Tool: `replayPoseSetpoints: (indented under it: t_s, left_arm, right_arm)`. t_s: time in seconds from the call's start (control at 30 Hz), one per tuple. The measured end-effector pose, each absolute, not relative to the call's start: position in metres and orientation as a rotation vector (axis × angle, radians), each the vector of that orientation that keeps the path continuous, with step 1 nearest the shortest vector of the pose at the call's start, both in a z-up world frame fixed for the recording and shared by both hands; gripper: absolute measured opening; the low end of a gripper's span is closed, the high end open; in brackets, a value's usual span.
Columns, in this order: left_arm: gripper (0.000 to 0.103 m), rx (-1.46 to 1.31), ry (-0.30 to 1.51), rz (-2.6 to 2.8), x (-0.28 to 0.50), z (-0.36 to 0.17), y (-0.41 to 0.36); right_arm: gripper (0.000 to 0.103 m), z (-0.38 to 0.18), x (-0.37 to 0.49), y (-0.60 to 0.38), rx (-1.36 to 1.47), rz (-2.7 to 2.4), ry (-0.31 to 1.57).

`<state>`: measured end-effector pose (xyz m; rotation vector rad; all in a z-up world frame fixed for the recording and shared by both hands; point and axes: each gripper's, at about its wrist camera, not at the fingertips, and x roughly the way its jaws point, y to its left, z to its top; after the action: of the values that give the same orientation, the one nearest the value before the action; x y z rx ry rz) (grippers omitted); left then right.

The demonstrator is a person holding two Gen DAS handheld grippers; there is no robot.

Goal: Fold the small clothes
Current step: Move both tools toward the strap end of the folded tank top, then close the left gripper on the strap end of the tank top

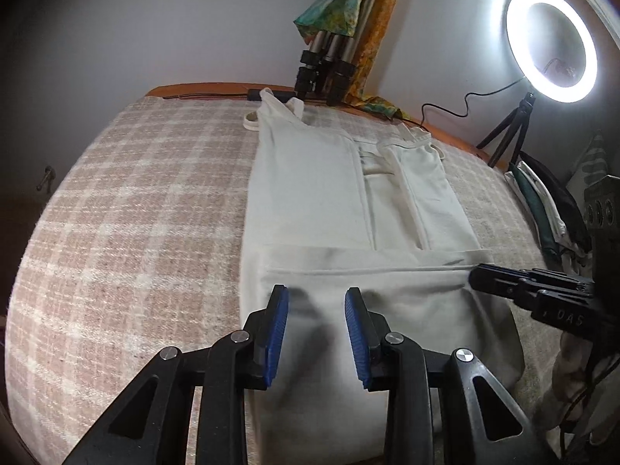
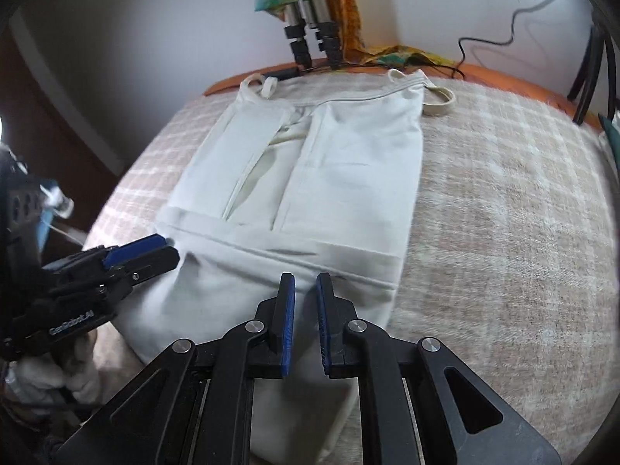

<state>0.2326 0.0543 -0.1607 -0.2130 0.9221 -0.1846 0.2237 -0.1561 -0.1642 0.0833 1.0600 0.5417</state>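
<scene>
A cream white garment (image 1: 348, 209) with shoulder straps lies flat on the plaid blanket (image 1: 128, 201), its two long sides folded inward over the middle. It also shows in the right wrist view (image 2: 333, 162). My left gripper (image 1: 317, 294) is open just above the garment's near hem, nothing between its blue pads. My right gripper (image 2: 305, 281) is open with a narrow gap, empty, over the near hem toward the right side. The right gripper shows in the left wrist view (image 1: 480, 275) at the garment's right edge. The left gripper shows in the right wrist view (image 2: 162, 250) at the garment's left edge.
A lit ring light (image 1: 552, 42) on a small tripod stands at the back right. Tripod legs (image 1: 325, 66) and a colourful cloth (image 1: 333, 7) stand against the wall behind the garment. Folded clothes (image 1: 542, 201) lie stacked at the right edge. A cable (image 1: 457, 104) runs along the orange table rim.
</scene>
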Motion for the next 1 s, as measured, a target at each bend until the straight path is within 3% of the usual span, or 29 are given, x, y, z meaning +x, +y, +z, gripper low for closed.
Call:
replayPoseSetpoints:
  t_s: [0.1, 0.2, 0.43, 0.53, 1.0]
  left_arm:
    - [0.035, -0.256, 0.916, -0.159, 0.238, -0.159, 0.070]
    - [0.040, -0.301, 0.889, -0.152, 0.244, -0.153, 0.082]
    - [0.052, -0.356, 0.845, -0.188, 0.263, -0.139, 0.088]
    - [0.059, -0.402, 0.869, -0.232, 0.278, -0.142, 0.091]
    - [0.059, -0.553, 0.946, -0.278, 0.362, -0.176, 0.108]
  right_arm:
    - [0.014, -0.156, 0.230, -0.173, 0.084, 0.478, 1.051]
    - [0.033, -0.146, 0.238, -0.187, 0.115, 0.442, 1.021]
    - [0.035, -0.137, 0.269, -0.205, 0.215, 0.465, 1.002]
    - [0.049, -0.142, 0.288, -0.207, 0.268, 0.496, 1.027]
    - [0.051, -0.176, 0.359, -0.209, 0.429, 0.594, 1.052]
